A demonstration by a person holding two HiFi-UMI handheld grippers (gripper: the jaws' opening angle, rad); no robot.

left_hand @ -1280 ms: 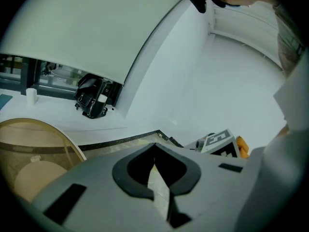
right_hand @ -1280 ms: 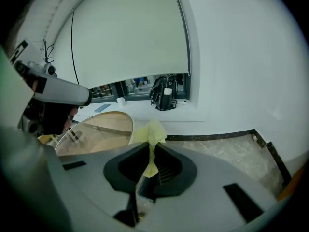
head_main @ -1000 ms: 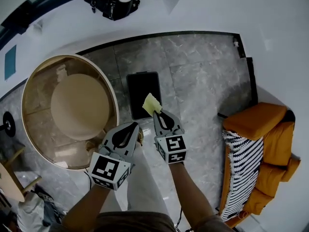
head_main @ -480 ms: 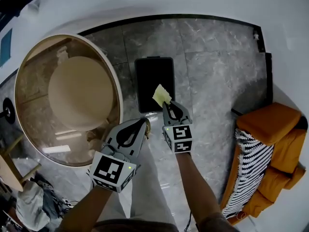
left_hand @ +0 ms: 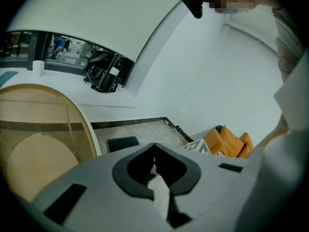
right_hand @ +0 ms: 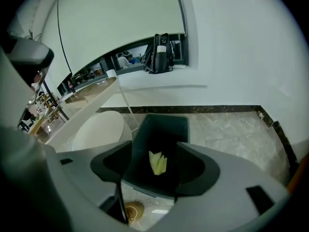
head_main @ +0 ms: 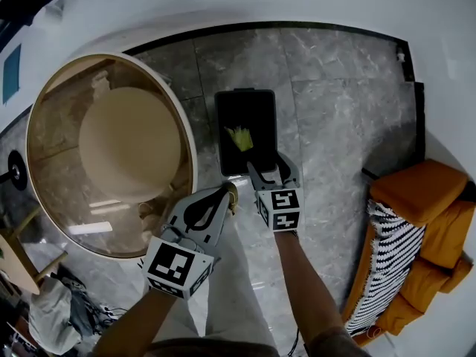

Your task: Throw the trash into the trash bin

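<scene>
The black trash bin [head_main: 257, 106] stands open on the grey marble floor, ahead of both grippers. A crumpled yellow piece of trash [head_main: 239, 137] is inside it, free of any jaw; the right gripper view shows the same yellow trash [right_hand: 158, 162] in the bin [right_hand: 164, 127]. My right gripper [head_main: 266, 163] hovers over the bin's near edge. Its jaws have just been opening and stand apart with nothing between them. My left gripper [head_main: 225, 190] hangs to the left of the bin with its tips together [left_hand: 154, 146] and nothing visible between them.
A round glass-topped table with a pale wooden rim [head_main: 187, 151] stands close to the bin's left. An orange chair with a striped blanket [head_main: 416, 199] sits at the right. A black bag [left_hand: 104, 71] rests on the white counter beyond. A tan rounded thing [right_hand: 133, 210] lies on the floor under my right gripper.
The yellow trash has left the right gripper's jaws and is now inside the bin. The right jaws opened. Both grippers came lower, toward the bin.
</scene>
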